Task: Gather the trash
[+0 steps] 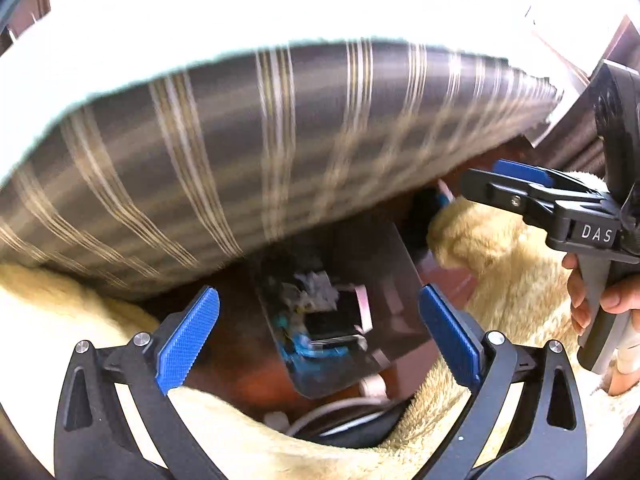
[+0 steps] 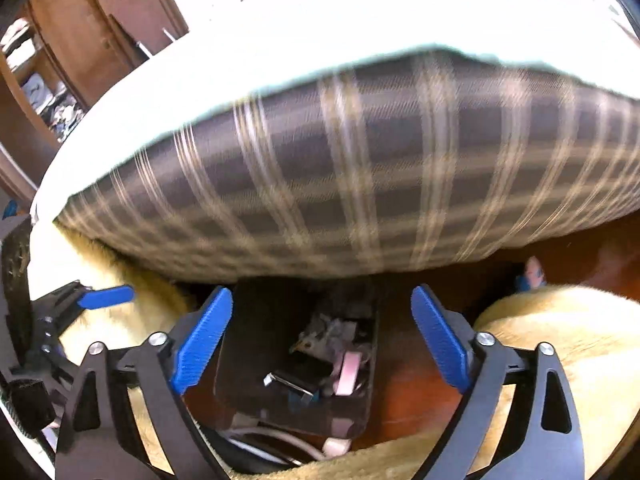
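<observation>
A dark see-through bin (image 1: 384, 264) (image 2: 256, 340) stands on the wooden floor at the foot of the mattress. Inside it lie crumpled paper (image 1: 316, 284) (image 2: 320, 332), a pink piece (image 1: 362, 308) (image 2: 348, 372) and a black box (image 1: 332, 320) (image 2: 292, 384). My left gripper (image 1: 320, 340) hangs open above the bin with nothing between its fingers. My right gripper (image 2: 322, 344) also stands open over the bin, empty. In the left wrist view the right gripper (image 1: 494, 179) reaches in from the right. A blue pad (image 2: 106, 297) of the left gripper shows at the left of the right wrist view.
A mattress with a dark plaid side (image 1: 240, 152) (image 2: 360, 184) and white sheet overhangs the bin. Cream fluffy rug (image 1: 500, 264) (image 2: 560, 340) lies on both sides. White cables and a plug (image 1: 372, 388) (image 2: 336, 446) sit near the bin. A hand (image 1: 600, 300) holds the right gripper. A wardrobe (image 2: 80, 40) stands back left.
</observation>
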A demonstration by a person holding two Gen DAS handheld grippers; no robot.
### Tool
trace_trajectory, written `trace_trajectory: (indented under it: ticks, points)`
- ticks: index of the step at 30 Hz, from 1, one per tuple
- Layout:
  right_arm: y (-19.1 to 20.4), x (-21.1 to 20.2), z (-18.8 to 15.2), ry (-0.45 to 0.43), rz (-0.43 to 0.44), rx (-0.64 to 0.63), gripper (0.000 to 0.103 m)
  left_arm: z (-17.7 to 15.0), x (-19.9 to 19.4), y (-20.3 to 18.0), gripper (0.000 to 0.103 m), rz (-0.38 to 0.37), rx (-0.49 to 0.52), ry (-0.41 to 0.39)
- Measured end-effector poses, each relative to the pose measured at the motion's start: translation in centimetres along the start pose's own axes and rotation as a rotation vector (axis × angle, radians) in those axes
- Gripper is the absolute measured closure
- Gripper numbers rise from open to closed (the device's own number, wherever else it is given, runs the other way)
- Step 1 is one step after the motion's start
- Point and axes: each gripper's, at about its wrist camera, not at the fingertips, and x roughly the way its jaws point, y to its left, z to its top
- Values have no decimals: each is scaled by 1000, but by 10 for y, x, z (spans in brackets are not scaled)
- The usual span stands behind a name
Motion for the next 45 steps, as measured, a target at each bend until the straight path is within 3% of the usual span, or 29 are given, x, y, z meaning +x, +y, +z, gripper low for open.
trace_trajectory:
  ticks: [12,17,23,29,37,45]
  points:
    - [26,-102,55,-247,-103,-136,3,54,-107,-8,8,120,-4,-278]
    - [44,-158,75,-431,-169,-169,3,74,-154,-13,8,205,5,-423]
    - [57,-216,88,-642,-162,-183,3,86,-228,-16,8,289,5,-649]
    - [55,-249,96,-752,-170,-145,3,86,-276,-19,8,328,-6,-794]
    - [58,-263,71,-832,-250,-64,3,67,-297,-27,8,400,-41,-881]
    - [70,-255,67,-794,-278,-105,3,57,-282,-46,8,242,39,-821]
